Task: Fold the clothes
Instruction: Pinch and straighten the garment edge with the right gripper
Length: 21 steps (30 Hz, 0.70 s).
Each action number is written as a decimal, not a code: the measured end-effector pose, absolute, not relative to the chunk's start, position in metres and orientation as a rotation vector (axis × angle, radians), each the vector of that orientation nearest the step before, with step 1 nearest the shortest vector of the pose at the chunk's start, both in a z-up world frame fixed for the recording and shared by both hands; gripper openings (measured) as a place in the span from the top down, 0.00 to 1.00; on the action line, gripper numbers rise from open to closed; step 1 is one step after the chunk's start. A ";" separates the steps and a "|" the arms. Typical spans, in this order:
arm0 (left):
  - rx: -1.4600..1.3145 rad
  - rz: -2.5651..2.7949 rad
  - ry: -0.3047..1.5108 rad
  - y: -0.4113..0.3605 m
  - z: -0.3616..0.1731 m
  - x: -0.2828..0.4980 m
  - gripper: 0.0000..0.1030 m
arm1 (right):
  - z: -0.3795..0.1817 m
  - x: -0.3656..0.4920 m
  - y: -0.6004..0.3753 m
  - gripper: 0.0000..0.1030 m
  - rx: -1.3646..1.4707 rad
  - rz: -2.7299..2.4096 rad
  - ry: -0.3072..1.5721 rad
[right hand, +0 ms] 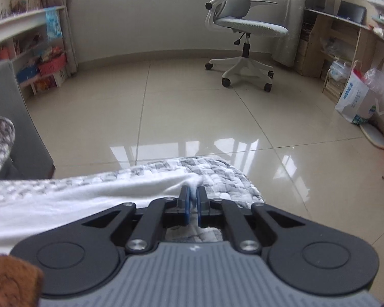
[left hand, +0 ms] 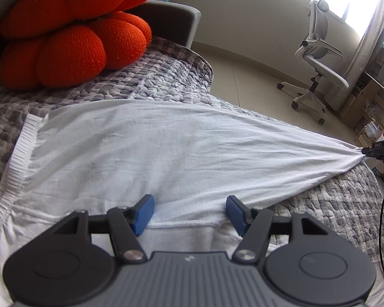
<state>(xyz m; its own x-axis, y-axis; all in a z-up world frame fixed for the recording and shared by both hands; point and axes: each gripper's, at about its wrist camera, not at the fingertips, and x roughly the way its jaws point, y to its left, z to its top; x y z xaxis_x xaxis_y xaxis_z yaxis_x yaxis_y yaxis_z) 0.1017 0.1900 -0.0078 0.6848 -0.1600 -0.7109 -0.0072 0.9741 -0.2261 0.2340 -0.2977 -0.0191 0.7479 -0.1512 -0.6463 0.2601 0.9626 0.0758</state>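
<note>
the floor (right hand: 192, 107) is pale glossy tile and fills most of the right wrist view, with window light reflected on it. a grey and white quilt (left hand: 166, 76) covers the soft surface where the work is done; its rounded edge (right hand: 217, 171) hangs toward the floor. spread across the quilt lies the white garment (left hand: 146, 148), mostly flat with shallow creases, its ribbed band (left hand: 15, 158) running along the left side and a stitched hem near the bottom of the left wrist view. the cloth narrows to a point at the right, drawn tight toward the right gripper (left hand: 365, 151).

an orange lumpy cushion (left hand: 71, 30) sits on the quilt at the far left, against a dark grey armrest (left hand: 174, 23), well apart from the garment's stretched corner. a grey office chair (right hand: 238, 28) stands on the floor near a curtain, with a wooden desk and shelves (right hand: 345, 41) to its right and a white bookshelf (right hand: 25, 41) at the left wall. a white paper bag (right hand: 355, 99) leans by the desk.

the left gripper (left hand: 189, 212) hangs over the near hem with its blue pads wide apart, the hem lying between them, gripping nothing. the right gripper (right hand: 193, 199) is closed tight, a bunched corner of the white garment (right hand: 193, 185) pinched between its pads.
</note>
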 end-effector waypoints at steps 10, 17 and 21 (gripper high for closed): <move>-0.218 -0.084 0.822 0.189 -0.007 0.101 0.37 | -0.022 0.228 -0.312 0.84 0.254 -0.232 0.730; -0.212 -0.083 0.821 0.189 -0.007 0.100 0.37 | -0.023 0.231 -0.300 0.81 0.259 -0.223 0.749; -0.212 -0.084 0.821 0.189 -0.007 0.100 0.37 | -0.016 0.234 -0.294 0.76 0.279 -0.167 0.738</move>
